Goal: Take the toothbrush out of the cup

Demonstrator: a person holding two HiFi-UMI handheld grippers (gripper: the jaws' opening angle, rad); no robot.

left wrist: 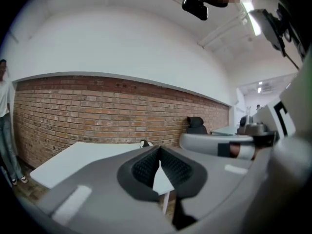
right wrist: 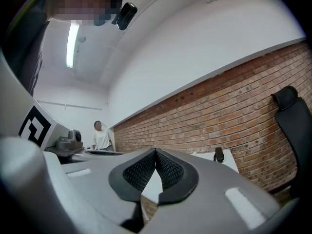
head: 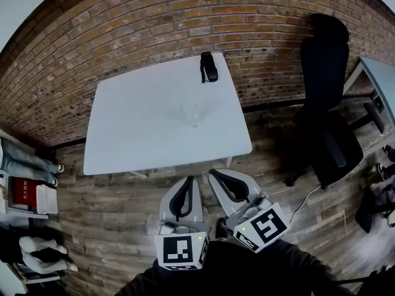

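Observation:
A clear glass cup (head: pixel 192 115) stands near the middle of the white table (head: pixel 123 134). It is too small and faint for me to make out a toothbrush in it. Both grippers hang over the wooden floor, short of the table's near edge. My left gripper (head: pixel 189 179) and right gripper (head: pixel 213 172) sit side by side, each with its jaws closed tip to tip and nothing between them. The left gripper view shows shut jaws (left wrist: pixel 159 148) aimed at the table (left wrist: pixel 73 159). The right gripper view also shows shut jaws (right wrist: pixel 156 151).
A black device (head: pixel 208 66) stands at the table's far edge by the brick wall (head: pixel 154 23). A black office chair (head: pixel 327 103) and a second desk (head: pixel 379 79) are at the right. A person (right wrist: pixel 101 136) stands by the wall; legs (head: pixel 24 156) show at the left.

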